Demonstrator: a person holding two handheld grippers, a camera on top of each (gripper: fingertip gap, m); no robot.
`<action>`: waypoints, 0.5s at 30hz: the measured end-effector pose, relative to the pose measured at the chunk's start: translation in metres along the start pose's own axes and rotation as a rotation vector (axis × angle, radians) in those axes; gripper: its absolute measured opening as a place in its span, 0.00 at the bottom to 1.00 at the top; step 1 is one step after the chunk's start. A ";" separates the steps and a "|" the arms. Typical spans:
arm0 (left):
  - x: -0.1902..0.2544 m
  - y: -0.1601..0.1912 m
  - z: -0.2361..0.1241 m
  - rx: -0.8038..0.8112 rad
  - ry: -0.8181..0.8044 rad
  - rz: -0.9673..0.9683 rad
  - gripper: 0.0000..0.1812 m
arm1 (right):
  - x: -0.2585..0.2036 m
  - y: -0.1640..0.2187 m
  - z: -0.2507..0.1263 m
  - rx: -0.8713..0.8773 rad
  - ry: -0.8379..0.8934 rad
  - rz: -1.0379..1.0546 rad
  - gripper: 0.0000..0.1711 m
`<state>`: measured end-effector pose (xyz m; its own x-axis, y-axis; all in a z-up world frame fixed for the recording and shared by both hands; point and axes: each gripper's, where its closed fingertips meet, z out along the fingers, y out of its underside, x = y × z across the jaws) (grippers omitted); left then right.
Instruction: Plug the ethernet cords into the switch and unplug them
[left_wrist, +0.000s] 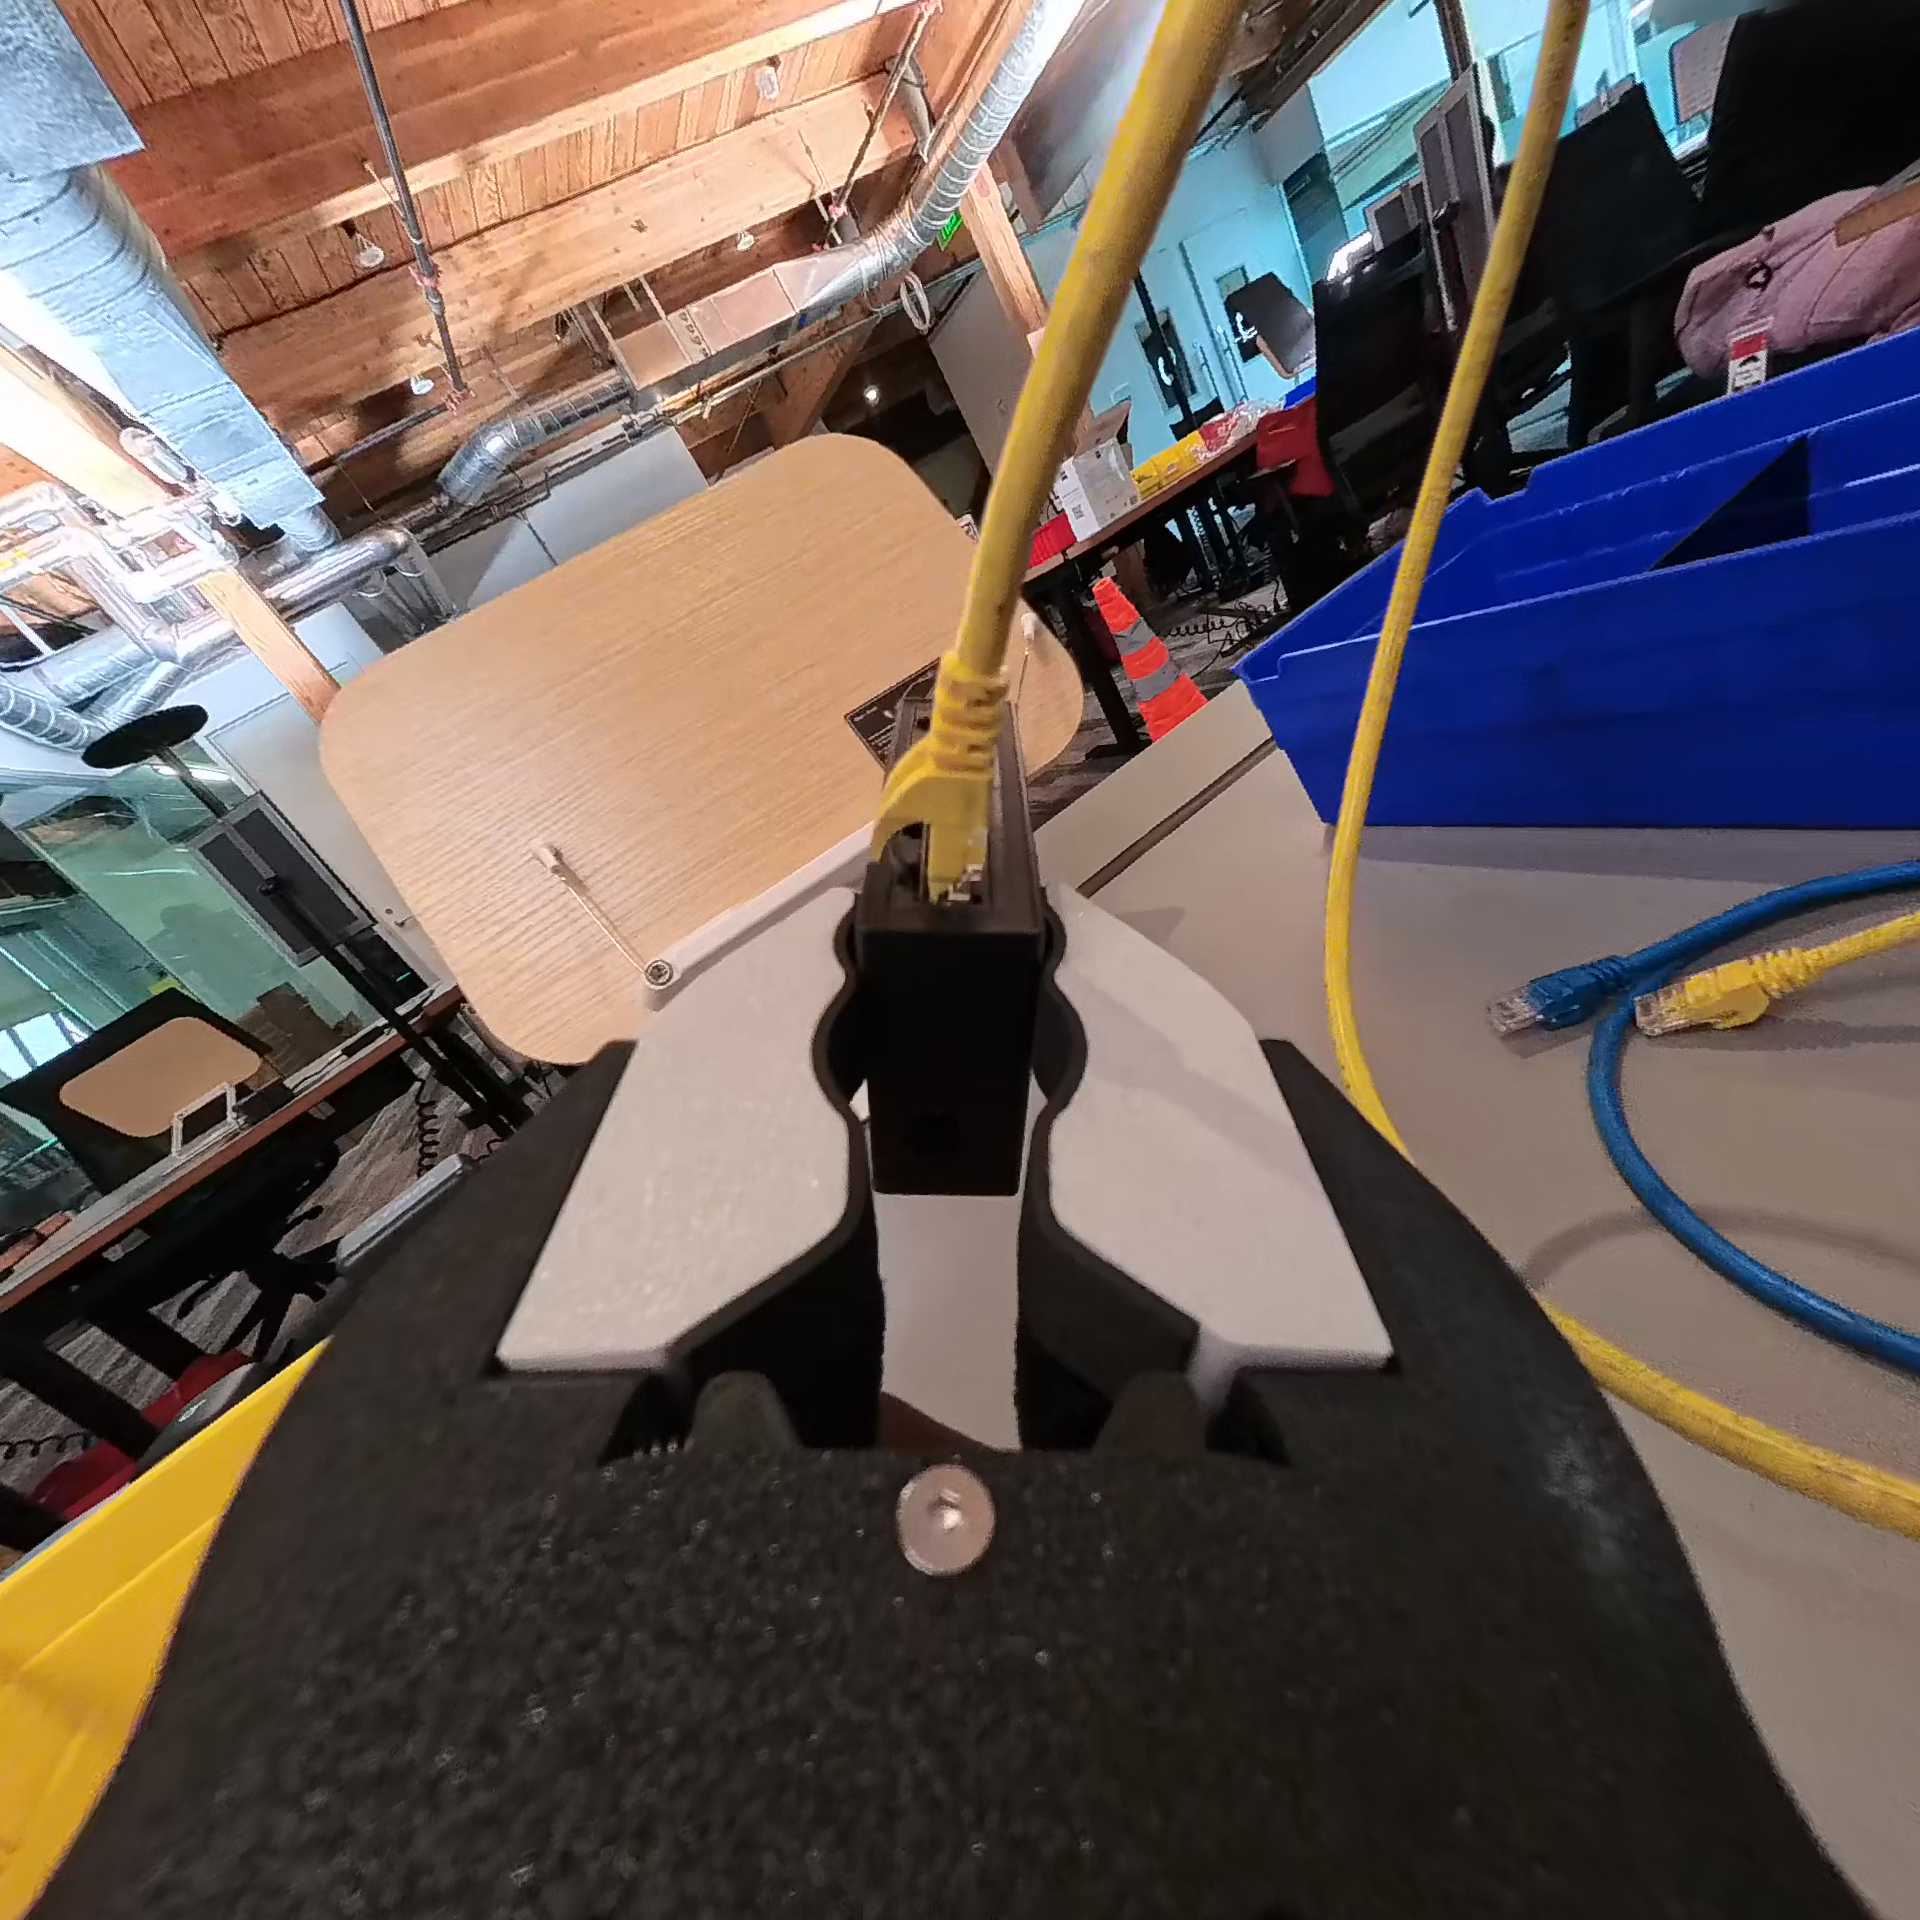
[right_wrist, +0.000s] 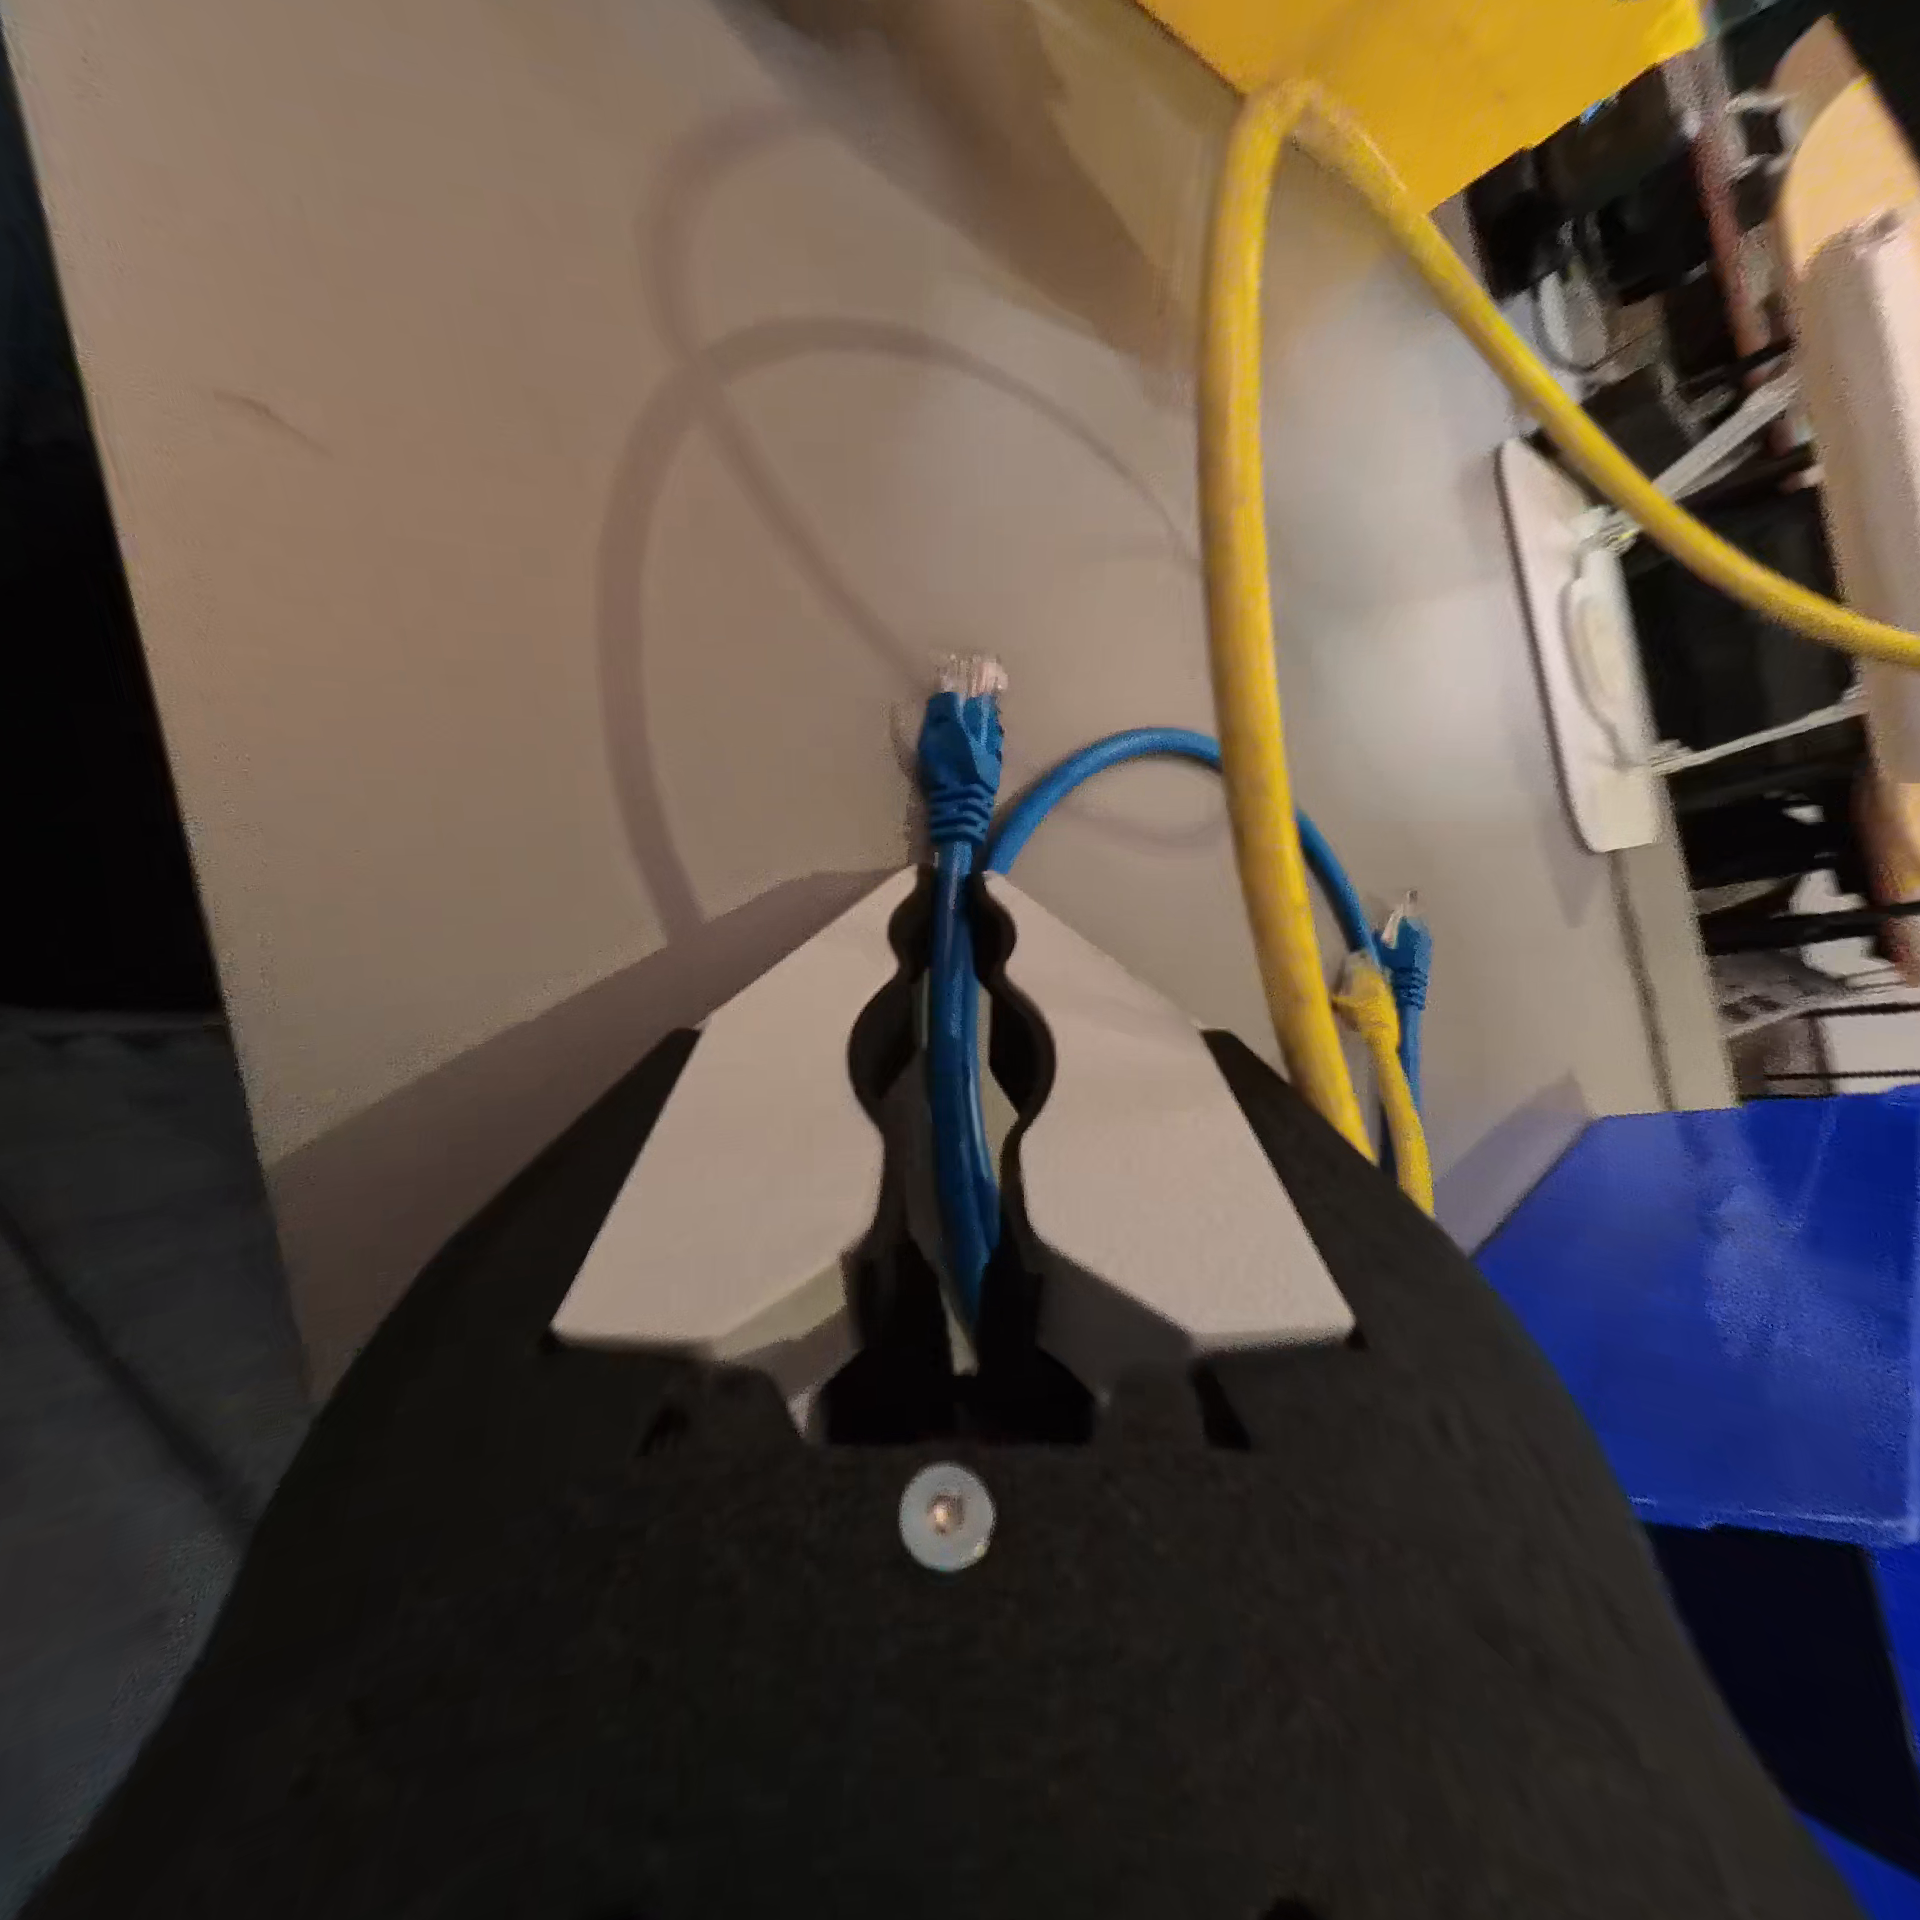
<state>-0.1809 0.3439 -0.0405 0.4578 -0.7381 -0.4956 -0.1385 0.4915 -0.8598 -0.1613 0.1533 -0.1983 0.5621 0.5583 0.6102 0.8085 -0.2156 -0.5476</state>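
Two tools are seen, each closed on something. The left tool is clamped on a small black switch, which is held off the bench with its port face turned upward. One yellow ethernet cord is seated by its plug in a port on that face, and the cord rises out of the top of the left wrist view. A second yellow strand is seen hanging down to the bench, where it curves toward the near right edge; whether it is the same cord cannot be told.

The right tool is closed on a blue ethernet cord, which runs lengthwise between the fingers. Its clear-tipped plug sticks out past the fingertips, pointed at the grey bench; whether it touches the surface cannot be told. The cord is looped back to the right behind the plug.

On the bench, in the left wrist view, a loose blue plug and a loose yellow plug are laid side by side, just apart, with a blue loop curling below them. A blue bin is set along the far right edge, and a yellow bin is seen at the far edge in the right wrist view.
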 end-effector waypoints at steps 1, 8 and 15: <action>0.002 0.000 0.000 -0.001 0.007 0.009 0.15 | 0.001 0.000 0.000 -0.004 0.009 -0.015 0.03; 0.015 0.003 0.003 -0.010 0.039 0.098 0.15 | -0.018 -0.036 -0.046 0.084 -0.359 0.348 0.02; 0.025 0.004 0.005 0.030 0.026 0.312 0.15 | 0.070 -0.049 -0.122 0.342 -0.419 0.765 0.02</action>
<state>-0.1658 0.3299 -0.0554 0.3751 -0.5609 -0.7380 -0.2425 0.7090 -0.6622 -0.1406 0.1053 -0.0591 0.7578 0.6196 -0.2047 0.1128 -0.4334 -0.8941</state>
